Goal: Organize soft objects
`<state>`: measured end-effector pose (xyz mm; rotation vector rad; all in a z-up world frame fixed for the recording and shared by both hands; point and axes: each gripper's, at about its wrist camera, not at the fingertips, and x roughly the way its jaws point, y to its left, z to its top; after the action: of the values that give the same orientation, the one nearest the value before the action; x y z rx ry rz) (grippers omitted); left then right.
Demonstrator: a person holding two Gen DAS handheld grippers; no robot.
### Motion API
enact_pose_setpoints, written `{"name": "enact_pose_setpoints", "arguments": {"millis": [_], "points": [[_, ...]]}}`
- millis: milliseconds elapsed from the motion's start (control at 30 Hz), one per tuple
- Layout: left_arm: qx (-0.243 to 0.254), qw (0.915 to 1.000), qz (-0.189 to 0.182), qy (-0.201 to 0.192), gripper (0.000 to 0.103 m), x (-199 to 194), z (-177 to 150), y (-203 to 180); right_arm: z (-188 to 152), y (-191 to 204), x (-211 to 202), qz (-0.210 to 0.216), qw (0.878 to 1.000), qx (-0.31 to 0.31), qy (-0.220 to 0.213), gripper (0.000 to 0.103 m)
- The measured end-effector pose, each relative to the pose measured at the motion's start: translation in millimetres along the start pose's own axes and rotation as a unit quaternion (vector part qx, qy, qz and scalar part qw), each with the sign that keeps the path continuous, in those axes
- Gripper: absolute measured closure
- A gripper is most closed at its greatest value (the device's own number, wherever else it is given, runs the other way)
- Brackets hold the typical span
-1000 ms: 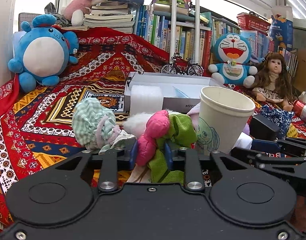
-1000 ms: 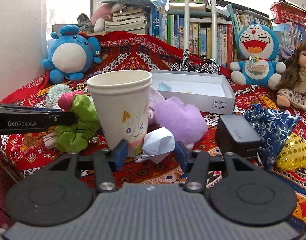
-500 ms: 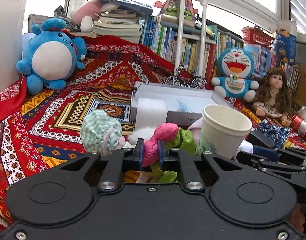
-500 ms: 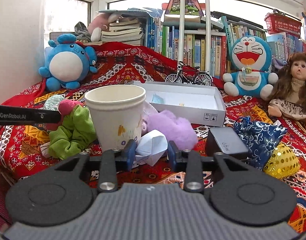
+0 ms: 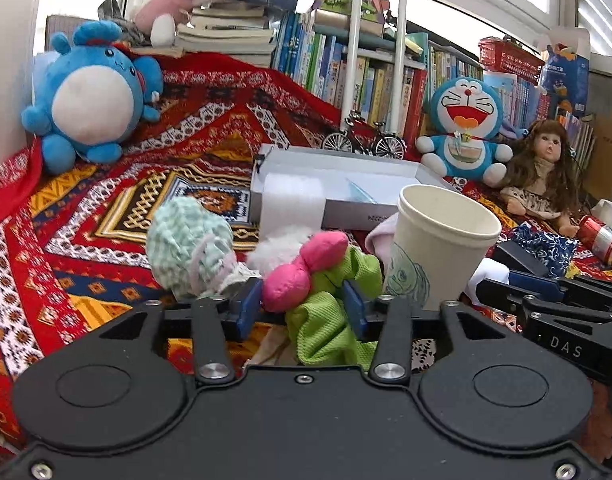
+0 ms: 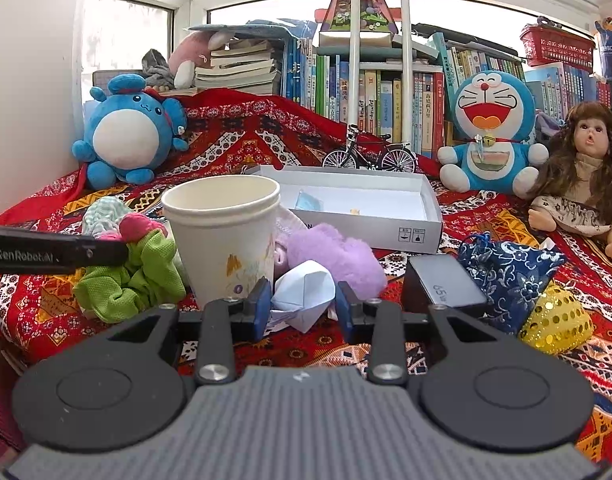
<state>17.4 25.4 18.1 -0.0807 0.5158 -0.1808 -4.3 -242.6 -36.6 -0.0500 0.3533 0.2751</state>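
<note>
A pink and green soft toy [image 5: 306, 272] lies on the patterned blanket between the fingers of my left gripper [image 5: 302, 308]. Its jaws are opening, and the pads stand a little off the toy. The left gripper's finger [image 6: 66, 250] reaches in over the green cloth [image 6: 134, 276]. My right gripper [image 6: 304, 308] is shut on a white folded piece [image 6: 302, 292], just right of a paper cup [image 6: 222, 236]. A purple plush [image 6: 333, 252] lies behind that piece. A mint checked fabric ball [image 5: 190, 240] sits left of the toy.
A shallow white box [image 6: 425, 216] stands behind the cup. A black block [image 6: 441, 284], a blue pouch [image 6: 513, 276] and a gold sequinned pouch [image 6: 557, 320] lie to the right. A blue plush [image 5: 94, 100], a Doraemon plush [image 5: 465, 120], a doll [image 5: 541, 176] and bookshelves line the back.
My left gripper pinched the pink part of the toy, then spread again. My right gripper's jaws narrowed onto the white folded piece. Neither hand moved noticeably.
</note>
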Motion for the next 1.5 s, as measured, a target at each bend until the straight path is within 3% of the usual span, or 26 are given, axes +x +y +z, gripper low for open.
{"name": "enact_pose_setpoints", "arguments": {"millis": [333,400,500,733,1000,1500], "points": [[-0.005,0.9997,-0.014,0.018,0.052,14.0,-4.4,-3.0,-2.4,0.0,2.8,0.002,1.0,0.005,0.006,0.063],[-0.002,0.9999,-0.007,0.01,0.077,11.6,-3.8,-3.7,-2.2,-0.1,3.3,0.002,1.0,0.005,0.006,0.063],[0.007,0.9999,-0.009,0.001,0.079,7.1,-0.5,-4.7,-2.3,-0.7,3.3,0.003,1.0,0.004,0.006,0.063],[0.004,0.9997,-0.01,-0.023,0.08,-7.5,11.3,-3.1,0.3,-2.5,2.4,0.001,1.0,0.007,0.002,0.063],[0.0,0.998,-0.004,-0.063,0.08,-15.6,48.9,9.6,13.0,-10.0,-0.4,-0.003,1.0,0.016,-0.01,0.063],[-0.029,0.9967,-0.022,-0.073,0.08,12.2,107.9,29.4,53.9,-38.0,-3.4,-0.008,0.998,0.035,-0.046,0.063]]}}
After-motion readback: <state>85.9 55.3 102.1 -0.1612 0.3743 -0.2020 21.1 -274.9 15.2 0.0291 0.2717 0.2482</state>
